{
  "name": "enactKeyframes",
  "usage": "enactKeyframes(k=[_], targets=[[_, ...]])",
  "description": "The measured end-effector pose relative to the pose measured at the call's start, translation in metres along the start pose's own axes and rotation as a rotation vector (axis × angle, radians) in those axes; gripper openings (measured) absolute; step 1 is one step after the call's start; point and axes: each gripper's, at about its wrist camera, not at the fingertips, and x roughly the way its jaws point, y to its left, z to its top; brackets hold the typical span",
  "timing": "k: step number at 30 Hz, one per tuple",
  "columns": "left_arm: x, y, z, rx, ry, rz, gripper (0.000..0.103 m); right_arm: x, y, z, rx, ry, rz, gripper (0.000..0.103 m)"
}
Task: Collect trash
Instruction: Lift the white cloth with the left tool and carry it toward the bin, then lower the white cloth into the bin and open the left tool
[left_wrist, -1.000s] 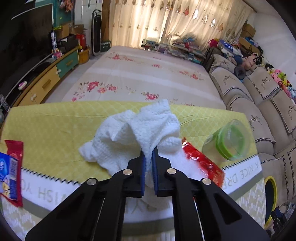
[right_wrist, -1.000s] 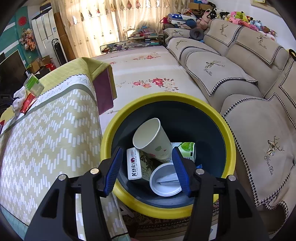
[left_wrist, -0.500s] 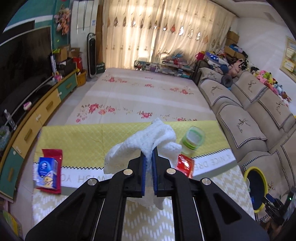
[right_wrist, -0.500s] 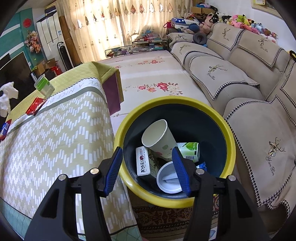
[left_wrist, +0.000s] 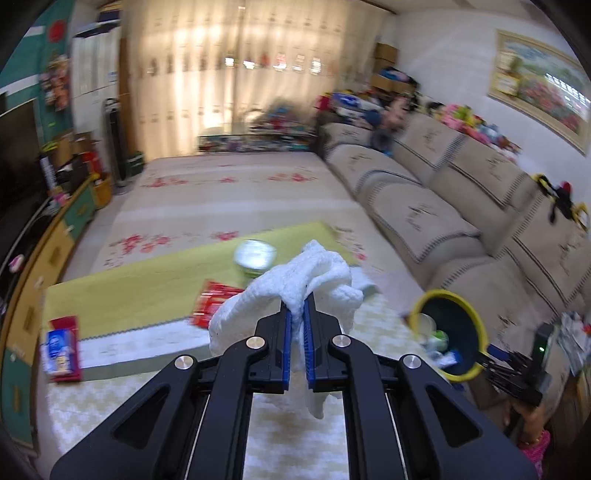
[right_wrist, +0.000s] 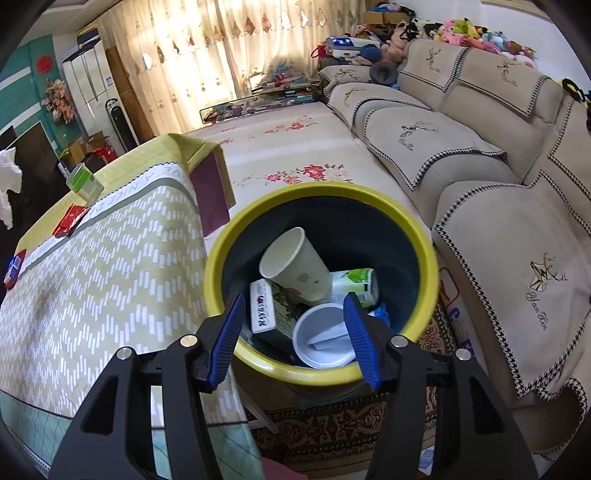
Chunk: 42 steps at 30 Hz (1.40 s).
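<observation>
My left gripper (left_wrist: 297, 308) is shut on a crumpled white paper towel (left_wrist: 310, 280), held high above the table. The same paper towel (right_wrist: 8, 173) shows at the far left of the right wrist view. A yellow-rimmed dark bin (left_wrist: 448, 334) stands on the floor off the table's right end. My right gripper (right_wrist: 293, 325) hangs open over the bin (right_wrist: 424, 243), nothing between its fingers. Inside the bin lie a paper cup (right_wrist: 295, 264), a small carton (right_wrist: 262, 310), a white lid (right_wrist: 325, 336) and a green-white pack (right_wrist: 356, 282).
On the table (left_wrist: 129, 288) lie a red wrapper (left_wrist: 210, 302), a green-lidded clear jar (left_wrist: 255, 254) and a blue-and-red packet (left_wrist: 61, 349). A beige sofa (right_wrist: 498, 206) runs along the right. A low TV cabinet (left_wrist: 44, 236) lines the left wall. A floral rug (left_wrist: 229, 177) lies beyond the table.
My left gripper has lifted the paper towel up off the table and swung right, so the bin has come into its view. My right gripper has drifted slightly while staying open above the bin.
</observation>
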Motion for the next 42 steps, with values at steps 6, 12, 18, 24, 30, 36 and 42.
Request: enactKeyframes(k=[6,12,18,24,30,36,42], targets=[[0.030,-0.088,-0.001,0.090,0.059,-0.142,0.007,-0.013,-0.031,-0.007,0.042,-0.013,-0.029,0.053],[0.074,-0.166,-0.004,0.158,0.129,-0.249,0.007,-0.020,-0.068,-0.017,0.106,-0.009,-0.051,0.054],[0.125,-0.240,-0.013,0.234,0.206,-0.323,0.007,-0.021,-0.101,-0.024,0.167,-0.002,-0.067,0.054],[0.183,-0.303,-0.022,0.272,0.281,-0.352,0.007,-0.025,-0.119,-0.029,0.190,0.001,-0.075,0.055],[0.238,-0.344,-0.035,0.278,0.361,-0.337,0.008,-0.022,-0.130,-0.035,0.212,0.013,-0.075,0.057],[0.267,-0.344,-0.043,0.248,0.392,-0.303,0.052,-0.019,-0.128,-0.037,0.209,0.023,-0.059,0.057],[0.241,-0.304,-0.049,0.228,0.387,-0.328,0.061,-0.018,-0.117,-0.037,0.191,0.027,-0.050,0.058]])
